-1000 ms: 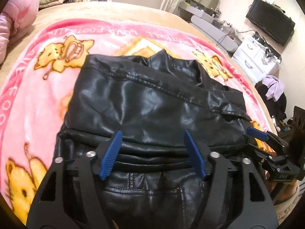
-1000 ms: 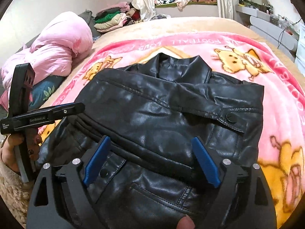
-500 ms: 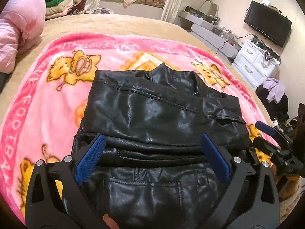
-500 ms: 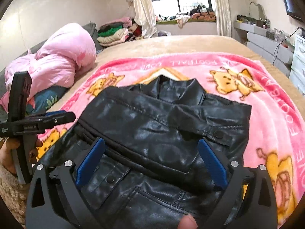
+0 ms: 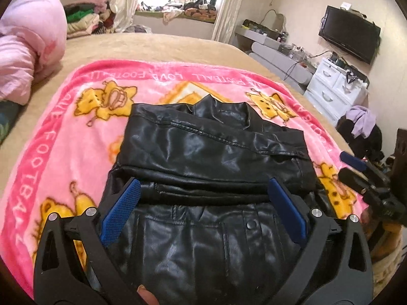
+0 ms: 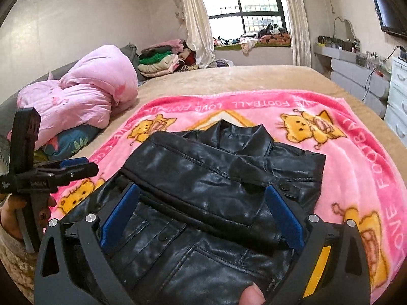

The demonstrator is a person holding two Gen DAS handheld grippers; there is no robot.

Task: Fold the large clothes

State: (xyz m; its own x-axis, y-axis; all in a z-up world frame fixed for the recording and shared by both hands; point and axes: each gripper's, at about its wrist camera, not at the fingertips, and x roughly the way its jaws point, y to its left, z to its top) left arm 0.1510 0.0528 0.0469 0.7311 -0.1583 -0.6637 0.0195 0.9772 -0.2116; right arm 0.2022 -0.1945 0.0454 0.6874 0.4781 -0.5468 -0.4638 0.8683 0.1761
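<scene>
A black leather jacket (image 5: 211, 157) lies folded on a pink cartoon blanket (image 5: 51, 152) on the bed, collar at the far end, sleeves folded across the body. It also shows in the right wrist view (image 6: 216, 183). My left gripper (image 5: 203, 195) is open and empty, held above the jacket's near hem. My right gripper (image 6: 201, 200) is open and empty, held above the hem too. The right gripper shows at the right edge of the left wrist view (image 5: 356, 167). The left gripper shows at the left of the right wrist view (image 6: 73, 167).
A pink duvet (image 6: 84, 101) is heaped on the bed's left side. Folded clothes (image 6: 160, 61) are stacked by the window. White drawers (image 5: 333, 89) and a wall TV (image 5: 351, 33) stand to the right of the bed. The bed's front edge is just below the grippers.
Both grippers have opened wider and pulled back and up from the jacket. The jacket lies as before.
</scene>
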